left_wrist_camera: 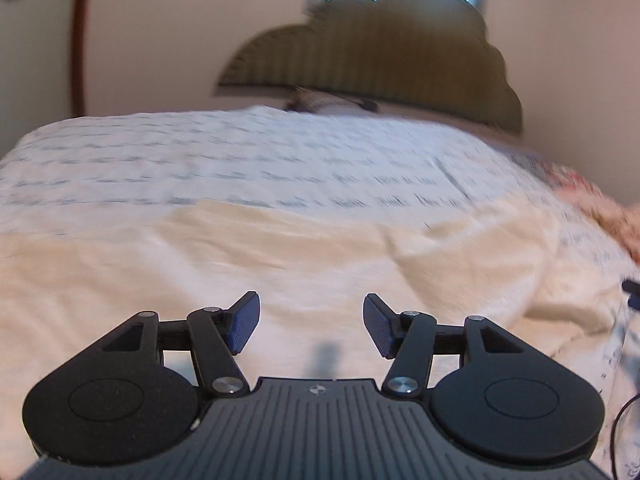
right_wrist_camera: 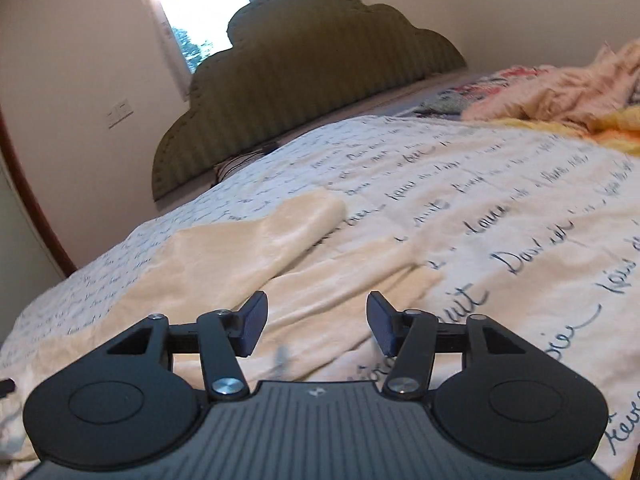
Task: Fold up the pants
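Cream pants (left_wrist_camera: pixel 248 256) lie spread flat on the bed, across the near half of the left wrist view. In the right wrist view the pants (right_wrist_camera: pixel 248 256) show two legs reaching away toward the headboard. My left gripper (left_wrist_camera: pixel 311 326) is open and empty, just above the cream fabric. My right gripper (right_wrist_camera: pixel 317 328) is open and empty, low over the pants near their right edge.
A white bedspread with blue script (right_wrist_camera: pixel 500 208) covers the bed. A green scalloped headboard (right_wrist_camera: pixel 304 76) stands at the far end under a window. Crumpled pink and yellow bedding (right_wrist_camera: pixel 576 92) lies at the right. A dark cable (left_wrist_camera: pixel 624 420) hangs at the bed's right edge.
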Available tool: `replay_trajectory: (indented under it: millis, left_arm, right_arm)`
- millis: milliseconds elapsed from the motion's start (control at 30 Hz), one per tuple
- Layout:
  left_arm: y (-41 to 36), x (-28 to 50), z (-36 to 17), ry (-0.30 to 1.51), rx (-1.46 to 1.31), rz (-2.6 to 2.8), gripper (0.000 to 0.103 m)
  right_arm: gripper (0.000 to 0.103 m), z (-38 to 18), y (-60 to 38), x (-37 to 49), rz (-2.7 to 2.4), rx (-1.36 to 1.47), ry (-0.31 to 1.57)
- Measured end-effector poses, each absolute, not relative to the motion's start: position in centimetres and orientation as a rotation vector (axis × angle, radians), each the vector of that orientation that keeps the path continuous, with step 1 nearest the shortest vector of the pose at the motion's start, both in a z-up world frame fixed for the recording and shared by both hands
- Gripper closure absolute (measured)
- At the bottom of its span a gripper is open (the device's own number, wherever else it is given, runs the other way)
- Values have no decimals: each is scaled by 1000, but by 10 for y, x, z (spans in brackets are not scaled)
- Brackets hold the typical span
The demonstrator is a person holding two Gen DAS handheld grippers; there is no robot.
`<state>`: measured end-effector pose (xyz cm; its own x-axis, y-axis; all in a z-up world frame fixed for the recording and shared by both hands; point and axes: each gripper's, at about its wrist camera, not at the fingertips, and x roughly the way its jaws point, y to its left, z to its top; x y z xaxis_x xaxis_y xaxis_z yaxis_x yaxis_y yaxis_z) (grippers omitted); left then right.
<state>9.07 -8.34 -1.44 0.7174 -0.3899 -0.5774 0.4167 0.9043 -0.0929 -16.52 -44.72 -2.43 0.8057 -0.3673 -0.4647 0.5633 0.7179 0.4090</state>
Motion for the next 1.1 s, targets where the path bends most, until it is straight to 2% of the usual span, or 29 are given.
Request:
replay_trajectory:
  millis: [133, 200, 400, 433, 467, 500, 567, 667, 767, 833, 933, 1033, 1100]
  left_arm:
    - [-122, 93, -46, 660, 149, -499, 40]
    - [-126, 85, -55, 609, 188, -494, 37]
    - [-119, 88, -64, 607, 132, -535, 29]
    - [-117, 87, -63, 605, 132, -537, 29]
    - [-117, 87, -63, 602, 135, -538, 28]
    - [-118, 87, -63, 600, 137, -539, 27]
    - [-118, 87, -62, 600, 129, -545, 26]
    - [-116, 89, -61, 603, 105, -556, 24]
    - [-115, 89, -60, 602, 93, -560, 22]
    - [-115, 88, -60, 604, 94, -557, 22]
    - [-116, 87, -60, 603, 102, -559, 21]
    - [-116, 87, -60, 605, 103, -567, 20]
    - [-116, 89, -60, 607, 106, -569, 18]
  right_arm:
    - [48, -39, -463, -170, -567, 621, 387]
    - [48, -47, -471, -167, -550, 670, 390]
    - [50, -59, -487, -155, -493, 764, 346]
    - [62, -60, -490, -152, -483, 784, 335]
    - [86, -62, -495, -150, -477, 810, 331]
    - [92, -63, -498, -149, -461, 836, 326]
    - [95, -58, -499, -144, -446, 835, 314]
    - [96, -23, -496, -124, -415, 693, 297]
    - [96, 34, -476, -112, -346, 483, 168]
    - [97, 52, -460, -109, -346, 387, 152]
    - [96, 21, -471, -119, -464, 434, 289]
    - [96, -43, -497, -151, -535, 698, 433]
    - [95, -65, -501, -164, -523, 804, 468]
